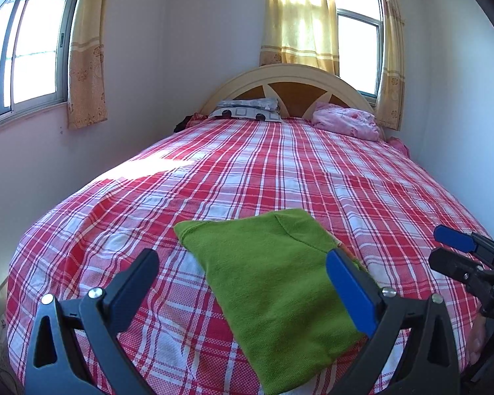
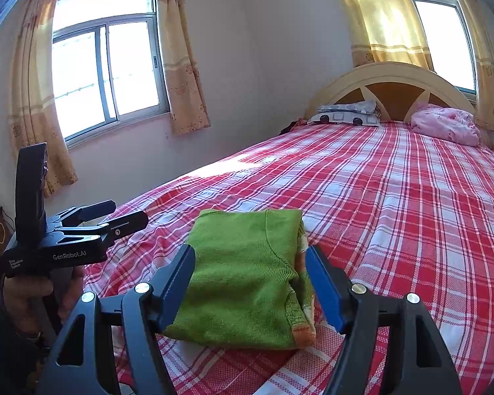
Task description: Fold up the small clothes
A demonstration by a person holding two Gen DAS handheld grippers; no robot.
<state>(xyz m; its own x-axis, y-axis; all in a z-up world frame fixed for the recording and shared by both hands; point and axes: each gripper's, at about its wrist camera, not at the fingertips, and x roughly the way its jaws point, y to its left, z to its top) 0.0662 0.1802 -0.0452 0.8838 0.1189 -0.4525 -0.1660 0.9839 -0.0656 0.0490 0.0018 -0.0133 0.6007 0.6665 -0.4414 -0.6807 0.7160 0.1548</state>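
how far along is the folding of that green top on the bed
Done: the green knitted top already lies folded into a compact rectangle on the red checked bedsheet. In hand: nothing; the left tongs and right tongs stand open above it. Left: no other unfolded clothes are visible.

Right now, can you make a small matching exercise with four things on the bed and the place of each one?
Things:
1. green cloth
2. pink bundle
3. patterned pillow
4. sun patch

Places:
A. at the headboard, window side
B. near end, folded, in front of both grippers
C. at the headboard, far from the side window
D. bed edge under the side window

Pairs: 1-B, 2-C, 3-A, 4-D
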